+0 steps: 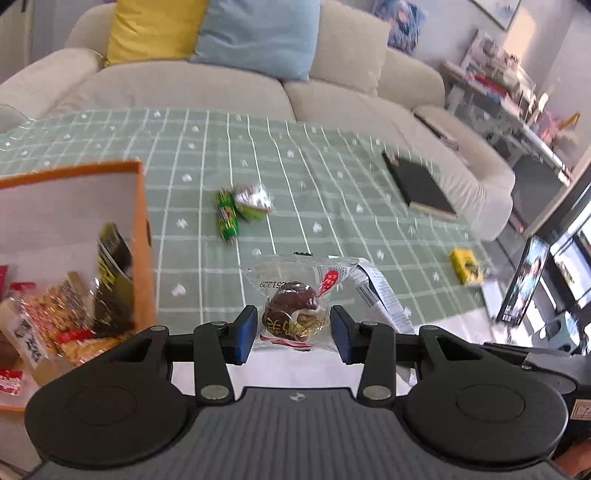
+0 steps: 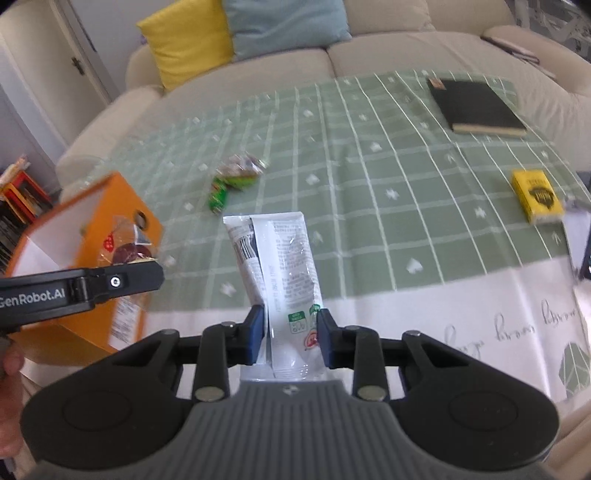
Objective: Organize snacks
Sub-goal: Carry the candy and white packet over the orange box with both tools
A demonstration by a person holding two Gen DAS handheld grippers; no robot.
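The left gripper (image 1: pixel 293 334) has a clear-wrapped chocolate snack (image 1: pixel 295 308) sitting between its blue pads (image 1: pixel 246 334), jaws about halfway apart, wrapper squeezed in there and lifted off the table; in the right wrist view you can see it dangling from that gripper's tip just in front of the box. The right gripper (image 2: pixel 291 334) is clamped on the bottom end of a white pouch (image 2: pixel 280 266), jaws fairly narrow, and the pouch sticks straight out ahead of the fingers with the printed back side facing the camera. Just left of the left gripper is the orange box (image 1: pixel 142 236), open, with a bunch of packets already piled inside (image 1: pixel 70 314), mostly red and crinkly plus a dark yellow-lettered one leaning on the wall. Ahead of both grippers, further out on the green checked cloth (image 1: pixel 332 192), two green snacks (image 1: pixel 242 210) lie side by side touching each other. Off to the right there's a small yellow pack (image 2: pixel 537 197), and beyond that, near the far right corner of the cloth, a black notebook (image 2: pixel 476 107). Behind the table is a beige sofa (image 1: pixel 229 88) with a yellow cushion (image 1: pixel 155 29) and a light blue cushion (image 1: pixel 258 33) next to each other. A hand (image 2: pixel 9 398) shows at the left edge of the right wrist view.
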